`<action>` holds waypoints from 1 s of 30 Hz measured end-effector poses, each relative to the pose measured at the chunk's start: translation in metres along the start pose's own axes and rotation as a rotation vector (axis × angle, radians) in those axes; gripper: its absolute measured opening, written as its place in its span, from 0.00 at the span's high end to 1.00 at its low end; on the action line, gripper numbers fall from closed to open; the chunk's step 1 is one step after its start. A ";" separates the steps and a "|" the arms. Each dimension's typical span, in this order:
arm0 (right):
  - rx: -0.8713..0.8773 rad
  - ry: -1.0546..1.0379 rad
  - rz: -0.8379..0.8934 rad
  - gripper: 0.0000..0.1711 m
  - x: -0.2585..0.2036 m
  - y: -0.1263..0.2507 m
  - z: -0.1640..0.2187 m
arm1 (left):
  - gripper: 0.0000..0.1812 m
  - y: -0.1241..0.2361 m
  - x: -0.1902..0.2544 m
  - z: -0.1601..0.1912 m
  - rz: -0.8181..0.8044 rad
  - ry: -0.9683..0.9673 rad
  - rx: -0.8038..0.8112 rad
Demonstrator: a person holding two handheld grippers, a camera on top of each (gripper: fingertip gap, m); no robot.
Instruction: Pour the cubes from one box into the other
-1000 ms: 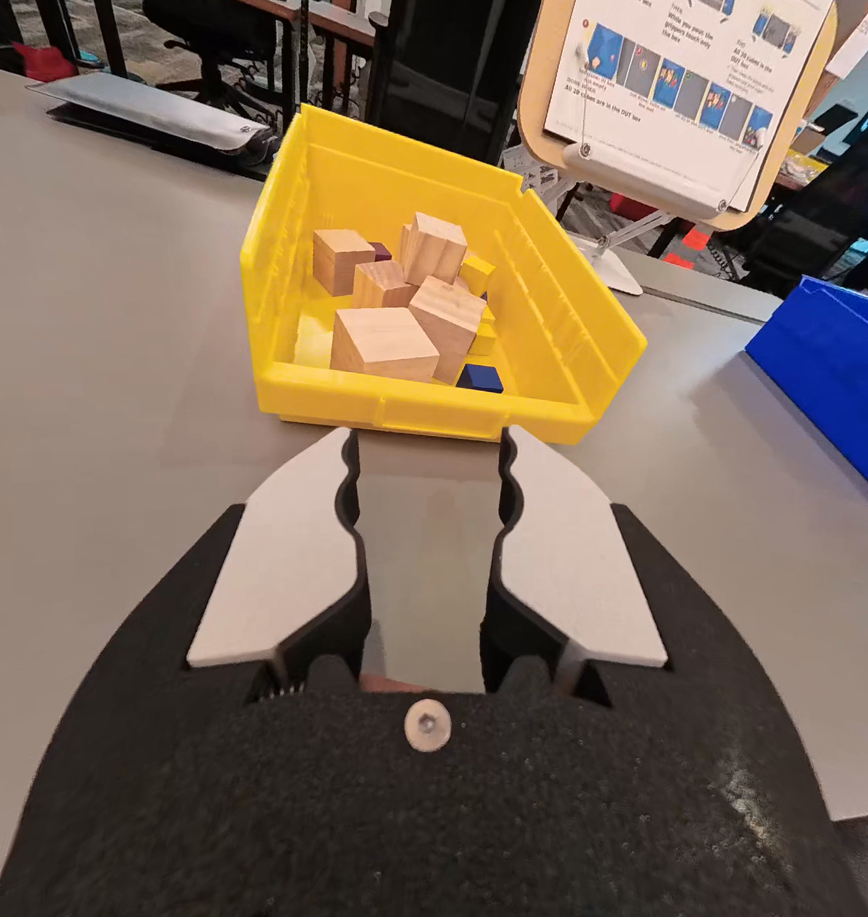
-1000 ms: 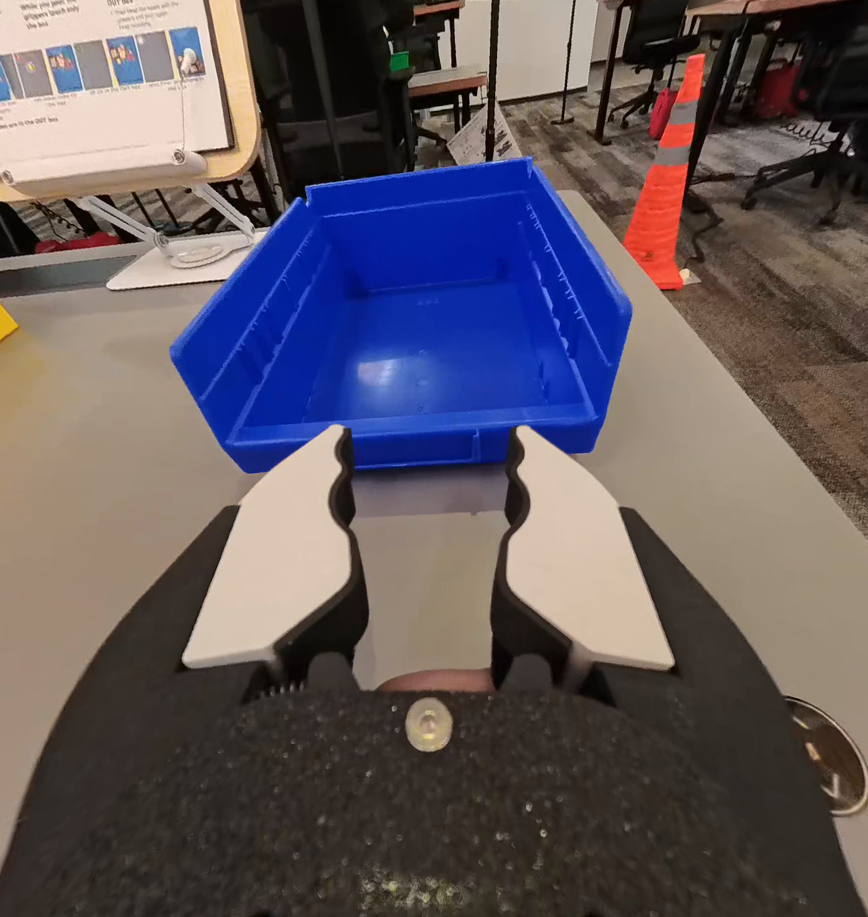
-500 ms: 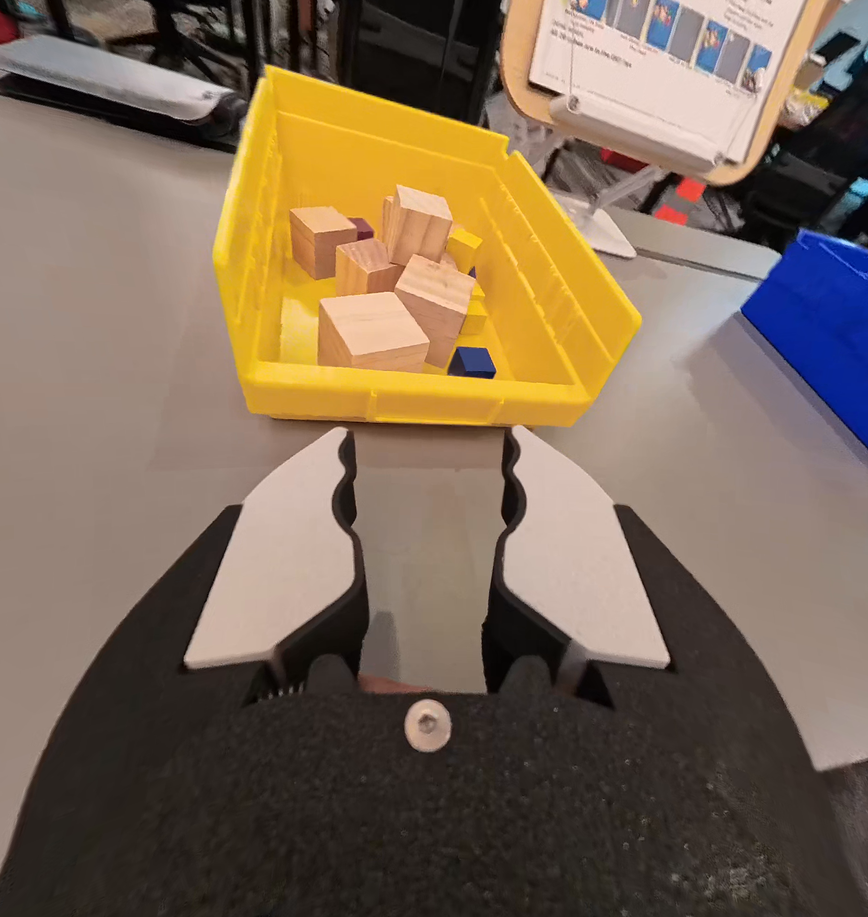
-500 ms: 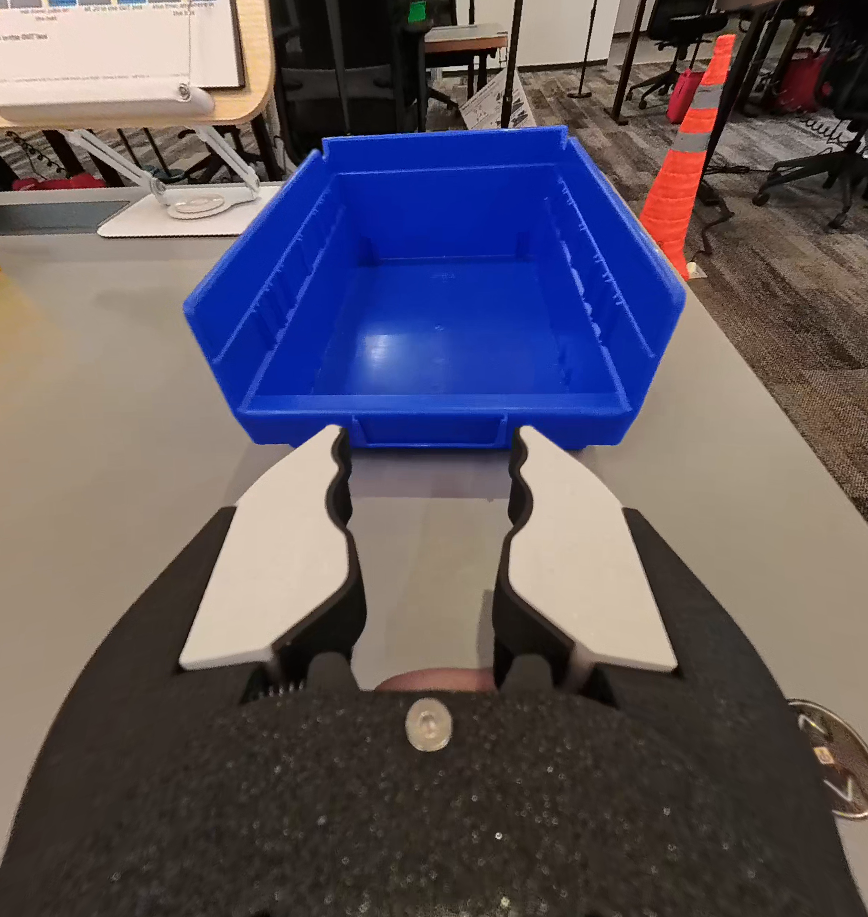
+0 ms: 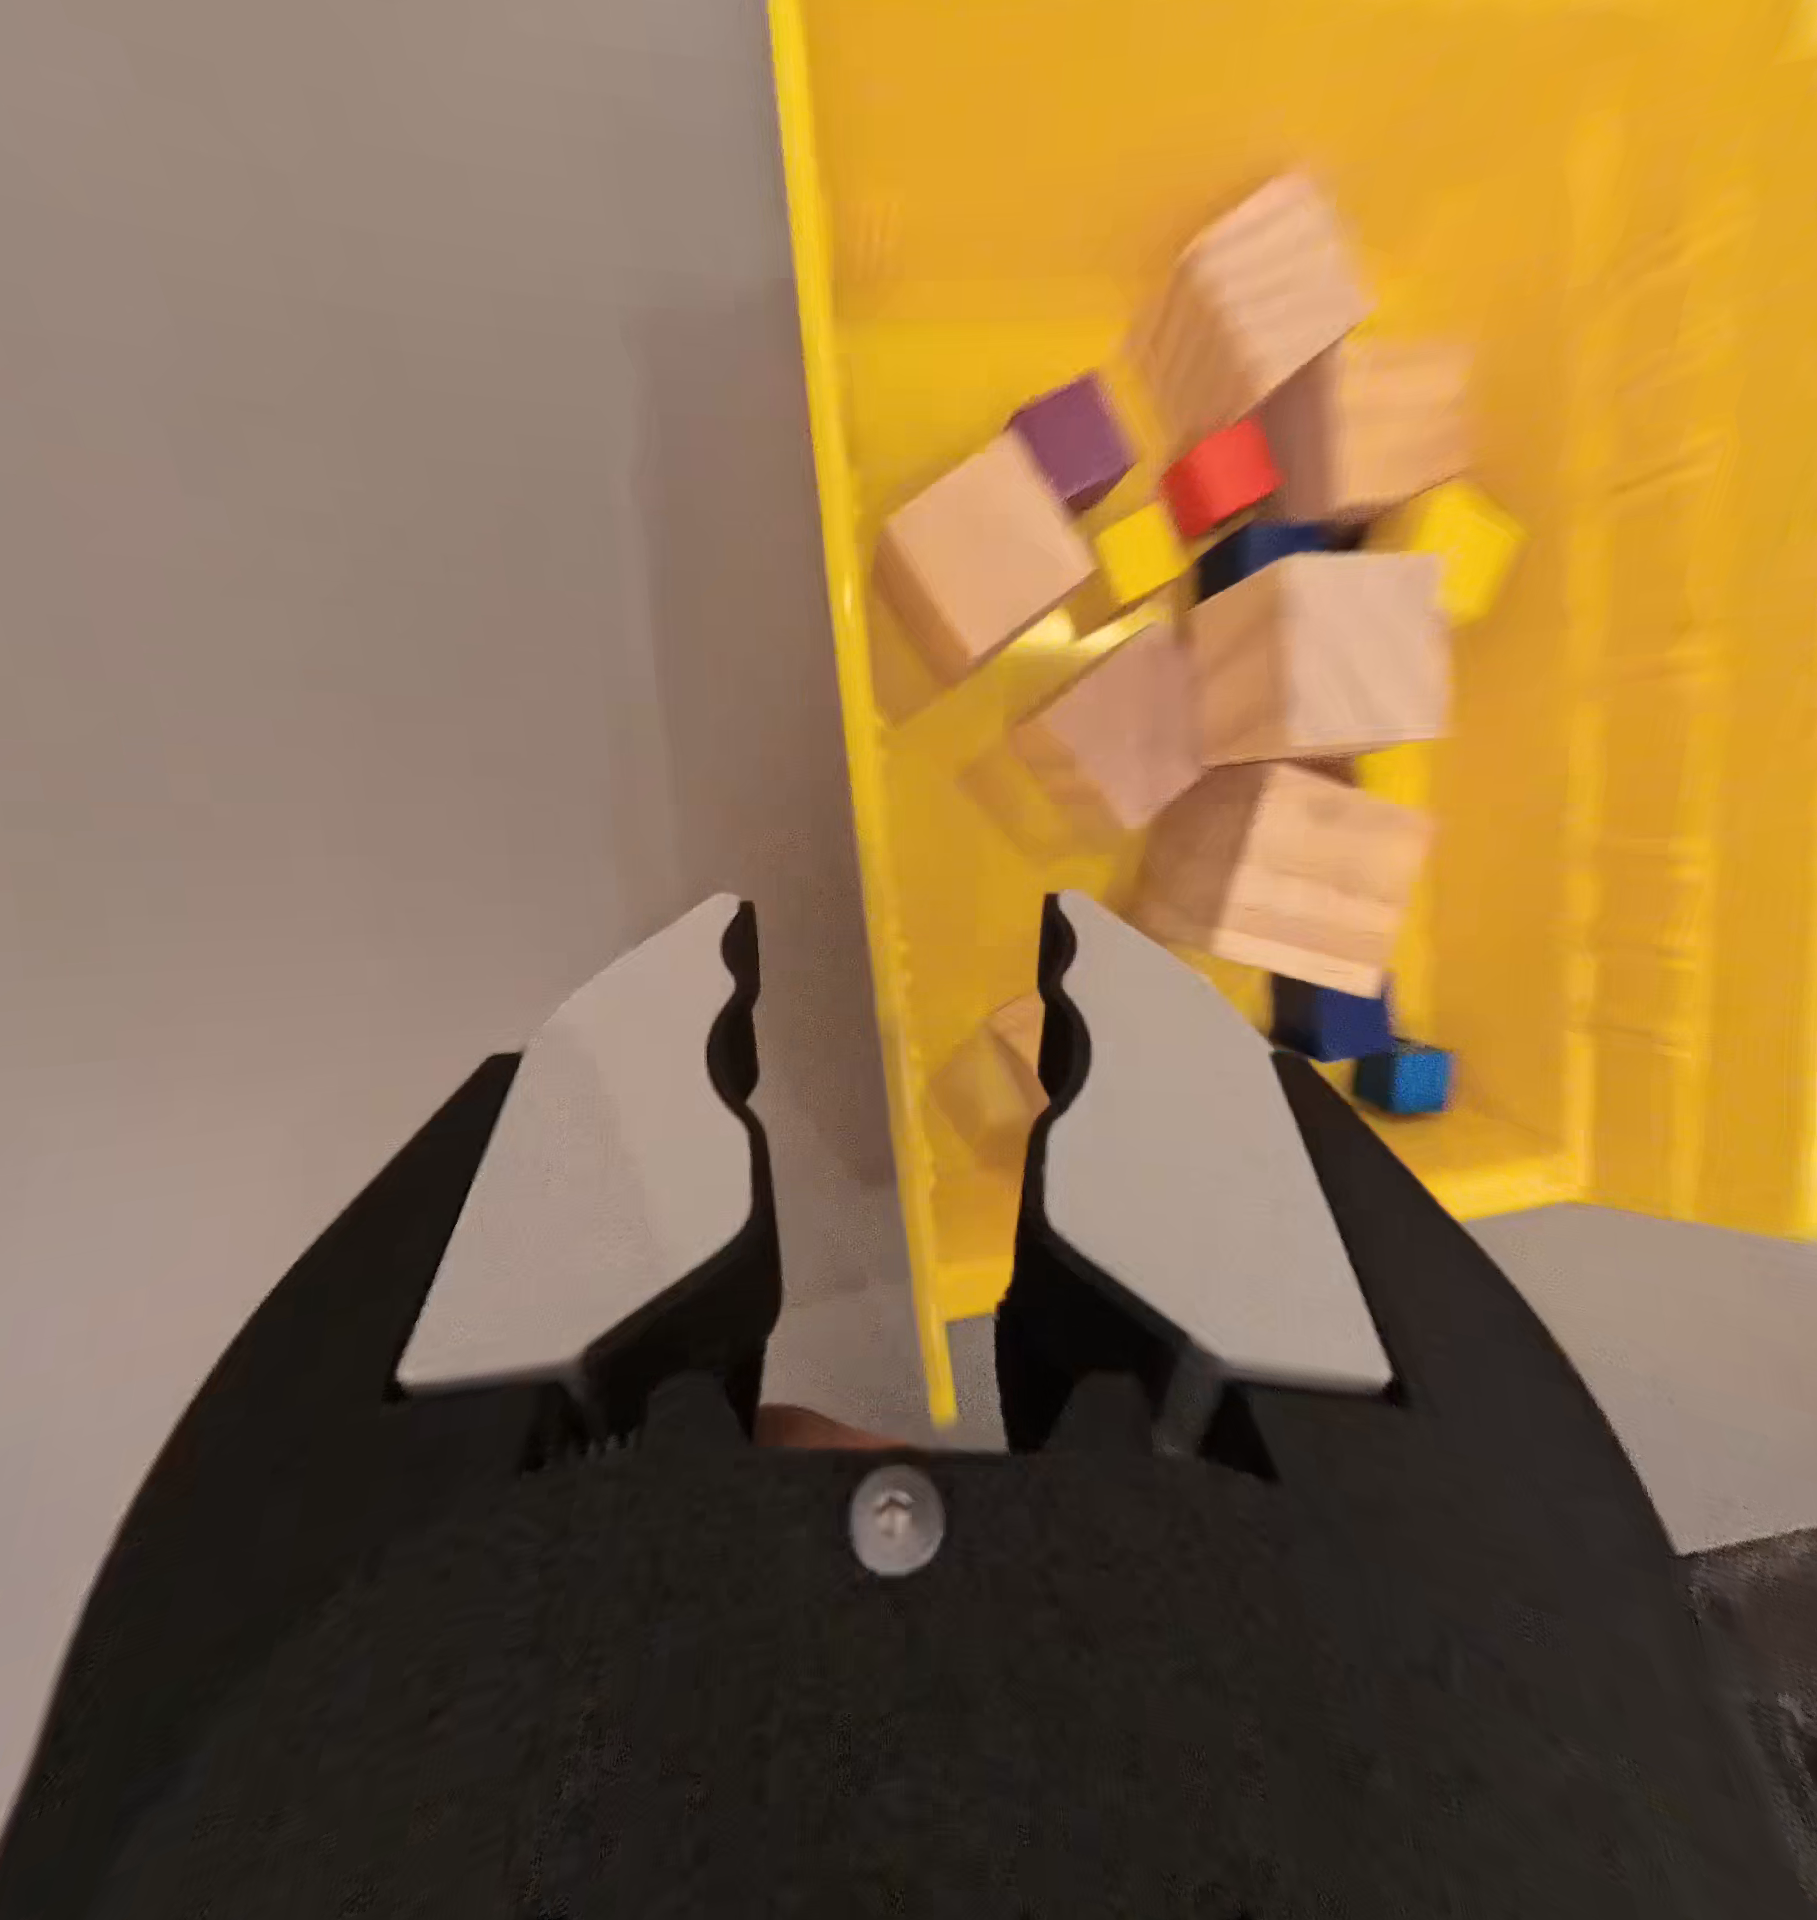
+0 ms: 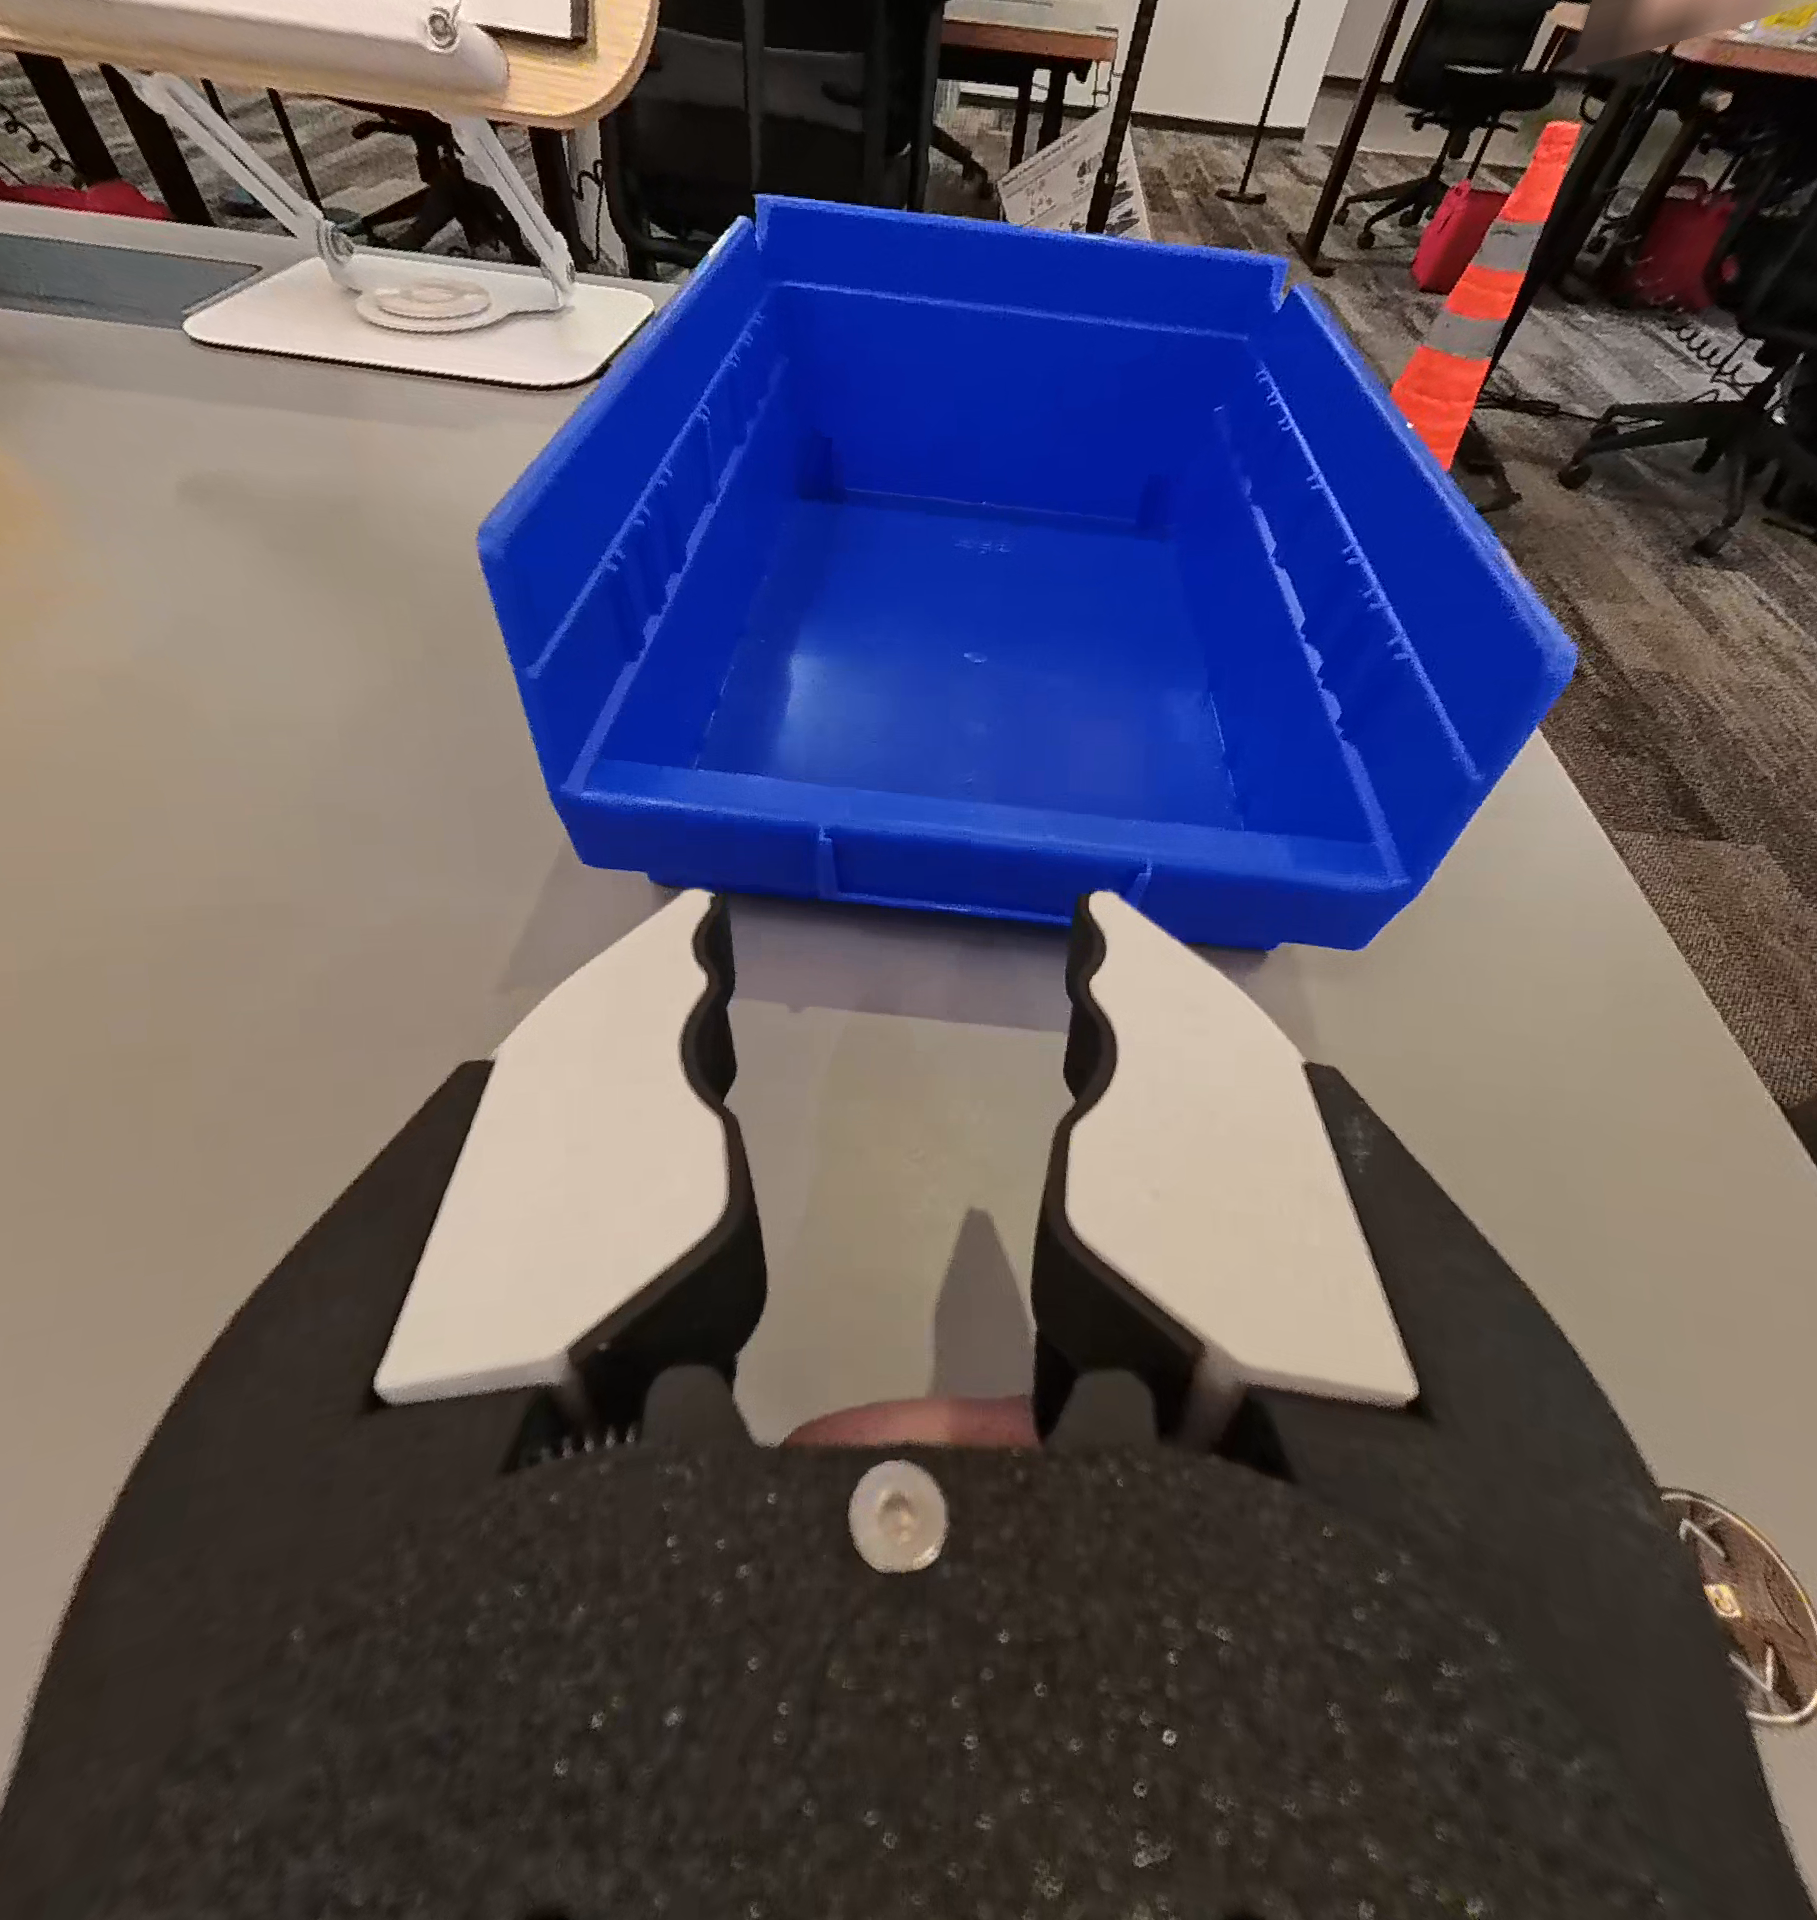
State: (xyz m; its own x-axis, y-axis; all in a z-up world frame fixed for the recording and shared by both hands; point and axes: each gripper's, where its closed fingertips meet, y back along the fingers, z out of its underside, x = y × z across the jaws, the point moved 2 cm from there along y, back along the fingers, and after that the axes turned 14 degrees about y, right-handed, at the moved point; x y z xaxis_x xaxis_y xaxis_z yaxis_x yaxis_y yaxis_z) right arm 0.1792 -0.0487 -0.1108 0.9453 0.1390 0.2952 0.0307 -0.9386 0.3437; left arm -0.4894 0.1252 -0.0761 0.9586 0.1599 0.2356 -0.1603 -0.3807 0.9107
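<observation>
The yellow box (image 5: 826, 416) is seen from above in the blurred left wrist view. It holds several wooden cubes (image 5: 1309, 665) and small coloured ones, among them purple (image 5: 1075, 436), red (image 5: 1221, 478) and blue (image 5: 1403, 1081). My left gripper (image 5: 893, 904) is open, and the box's left wall runs between its two fingers without being clamped. The blue box (image 6: 977, 831) stands empty in the right wrist view. My right gripper (image 6: 899, 902) is open and empty, its fingertips just short of the blue box's front wall.
Both boxes stand on a grey table (image 6: 208, 727). A white stand base (image 6: 416, 322) is at the back left of the blue box. The table's right edge runs close beside the blue box, with an orange cone (image 6: 1486, 312) on the floor beyond. A round metal insert (image 6: 1756, 1621) is near my right gripper.
My left gripper has moved forward and tipped down over the yellow box, so its left wall now lies between the open fingers. My right gripper has come closer to the blue box's front.
</observation>
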 end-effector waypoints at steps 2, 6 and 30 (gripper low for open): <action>-0.003 0.005 -0.002 0.64 0.000 0.000 0.001 | 0.72 -0.026 0.000 0.001 -0.016 0.019 -0.142; -0.009 0.034 0.010 0.64 0.000 0.003 0.001 | 0.90 -0.054 -0.010 -0.001 -0.081 0.071 -0.264; -0.360 0.686 -1.015 0.67 -0.360 -0.270 -0.288 | 0.97 -0.046 -0.006 0.025 -0.008 -0.198 -0.213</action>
State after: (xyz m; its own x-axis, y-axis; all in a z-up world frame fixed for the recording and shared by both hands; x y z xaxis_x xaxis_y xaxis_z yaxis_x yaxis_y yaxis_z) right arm -0.2625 0.2455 -0.0530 0.1858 0.9752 0.1205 0.4466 -0.1930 0.8737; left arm -0.4824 0.1191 -0.1279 0.9840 -0.0263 0.1762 -0.1780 -0.1765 0.9681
